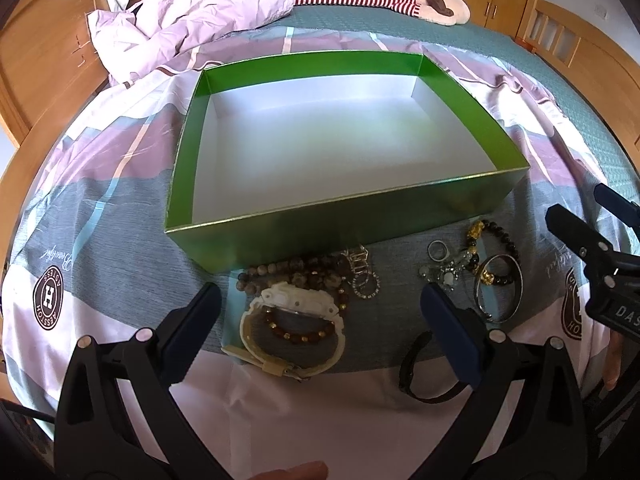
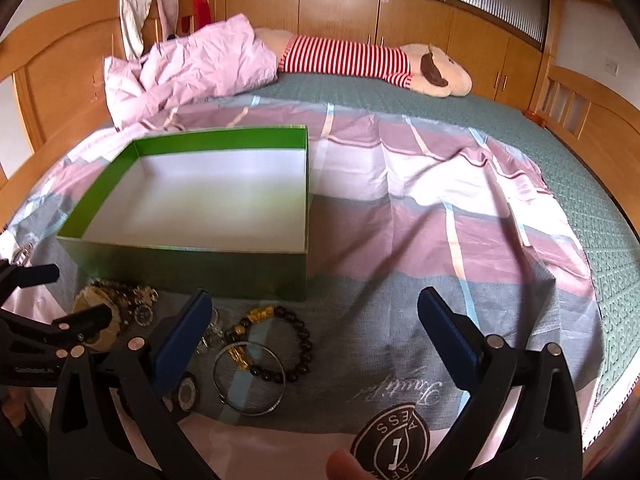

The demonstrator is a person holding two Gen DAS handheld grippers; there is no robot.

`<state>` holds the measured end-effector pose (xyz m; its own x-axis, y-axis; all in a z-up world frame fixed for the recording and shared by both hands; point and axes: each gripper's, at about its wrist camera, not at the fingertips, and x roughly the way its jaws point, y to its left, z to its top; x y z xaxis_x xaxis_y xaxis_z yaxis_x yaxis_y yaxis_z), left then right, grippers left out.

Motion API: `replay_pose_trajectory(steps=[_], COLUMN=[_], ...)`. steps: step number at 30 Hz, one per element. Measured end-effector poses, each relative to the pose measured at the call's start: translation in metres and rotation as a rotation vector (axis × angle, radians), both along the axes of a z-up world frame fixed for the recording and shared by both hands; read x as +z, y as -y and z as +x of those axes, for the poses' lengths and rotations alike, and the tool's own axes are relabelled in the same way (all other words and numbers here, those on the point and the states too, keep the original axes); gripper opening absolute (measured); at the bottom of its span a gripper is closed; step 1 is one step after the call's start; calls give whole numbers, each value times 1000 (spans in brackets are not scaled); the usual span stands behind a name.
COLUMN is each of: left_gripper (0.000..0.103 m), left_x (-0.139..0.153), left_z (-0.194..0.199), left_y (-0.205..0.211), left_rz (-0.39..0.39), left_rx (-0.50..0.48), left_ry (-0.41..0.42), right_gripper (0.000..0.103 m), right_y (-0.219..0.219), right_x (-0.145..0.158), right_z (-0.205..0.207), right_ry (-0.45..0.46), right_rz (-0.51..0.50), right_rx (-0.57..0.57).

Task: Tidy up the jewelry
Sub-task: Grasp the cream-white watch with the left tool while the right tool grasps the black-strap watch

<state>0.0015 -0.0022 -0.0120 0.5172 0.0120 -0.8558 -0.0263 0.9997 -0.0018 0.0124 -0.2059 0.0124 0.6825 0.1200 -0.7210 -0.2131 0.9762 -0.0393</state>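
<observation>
An empty green box [image 1: 304, 236] with a white inside sits on the bedsheet; it also shows in the right wrist view [image 2: 192, 268]. Jewelry lies in front of it: a cream watch [image 1: 292, 356], brown bead strands [image 1: 296, 276], a black watch [image 1: 424, 372], a silver bangle [image 1: 500, 288] [image 2: 249, 378], a black bead bracelet with gold charms [image 1: 492, 248] [image 2: 280, 340] and small rings [image 1: 438, 250]. My left gripper [image 1: 320, 316] is open above the cream watch. My right gripper [image 2: 312, 316] is open, just right of the bangle and bracelet.
A patterned sheet [image 2: 400, 208] covers the bed. A crumpled pink quilt [image 2: 192, 68] and a striped plush toy [image 2: 400, 64] lie at the far side. Wooden bed frame and cabinets [image 2: 340, 8] surround the bed.
</observation>
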Motion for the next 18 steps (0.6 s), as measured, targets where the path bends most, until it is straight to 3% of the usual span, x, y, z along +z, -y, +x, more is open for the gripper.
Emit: replay_pose_trajectory(steps=[2, 8, 10, 12, 14, 18], left_gripper=[99, 99, 89, 55, 38, 37], left_x=[-1, -6, -6, -6, -5, -1], left_z=[0, 2, 2, 3, 2, 2], left_y=[1, -3, -7, -16, -29, -43], left_rz=[10, 26, 16, -14, -71, -131], left_rx=[-6, 8, 19, 42, 65, 82], left_ry=[-5, -28, -36, -52, -61, -75], right_gripper=[100, 81, 65, 56, 53, 53], right_y=[-1, -8, -12, -16, -19, -25], right_x=[-4, -15, -21, -25, -30, -35], right_z=[1, 3, 3, 2, 1, -1], right_ry=[-25, -85, -121, -147, -168, -214], right_rz=[-3, -10, -4, 1, 10, 40], right_rx=[9, 63, 91, 119, 145, 189])
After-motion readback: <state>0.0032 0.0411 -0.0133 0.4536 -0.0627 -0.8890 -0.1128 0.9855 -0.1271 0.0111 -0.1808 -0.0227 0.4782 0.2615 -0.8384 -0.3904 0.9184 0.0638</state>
